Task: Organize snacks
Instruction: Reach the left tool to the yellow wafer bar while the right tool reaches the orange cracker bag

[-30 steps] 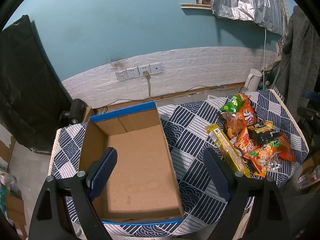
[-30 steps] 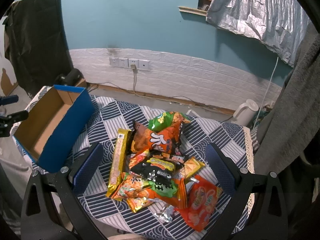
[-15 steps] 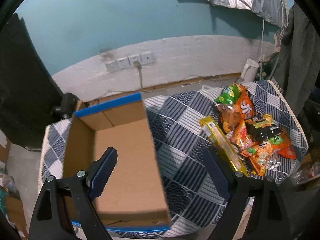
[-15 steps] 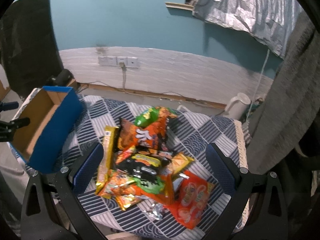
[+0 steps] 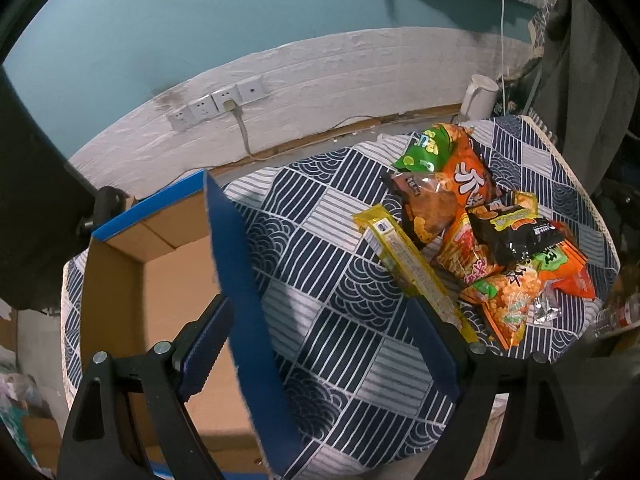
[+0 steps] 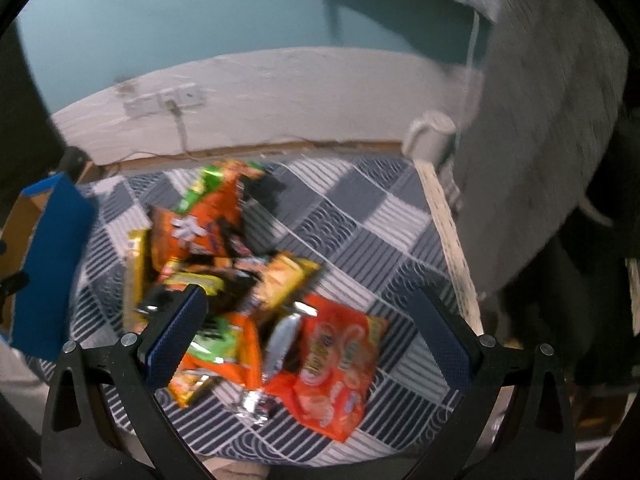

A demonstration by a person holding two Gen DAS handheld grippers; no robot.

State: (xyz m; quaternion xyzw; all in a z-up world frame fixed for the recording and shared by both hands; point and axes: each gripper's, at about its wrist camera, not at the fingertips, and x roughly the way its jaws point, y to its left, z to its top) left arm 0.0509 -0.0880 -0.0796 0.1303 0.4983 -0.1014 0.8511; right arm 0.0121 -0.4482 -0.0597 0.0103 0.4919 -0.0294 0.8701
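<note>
A blue cardboard box (image 5: 236, 280) with a bare brown inside stands open on the left of the patterned tablecloth (image 5: 328, 280). A pile of snack packets lies to its right: a long yellow pack (image 5: 408, 264), an orange bag (image 5: 468, 176), a black pack (image 5: 524, 232). My left gripper (image 5: 320, 344) is open and straddles the box's right wall. My right gripper (image 6: 312, 332) is open low over the pile, above a red-orange packet (image 6: 336, 360) and a silver wrapper (image 6: 280, 344). The right wrist view is blurred.
A white kettle (image 5: 480, 92) stands at the table's far right corner by the wall. Sockets with a plugged cable (image 5: 224, 100) sit on the white brick strip. Grey cloth (image 6: 540, 120) hangs at the right; the box (image 6: 48, 264) shows at the left edge.
My left gripper has swung right, from over the box's inside to across its right wall. My right gripper has dropped closer to the snack pile and shifted right.
</note>
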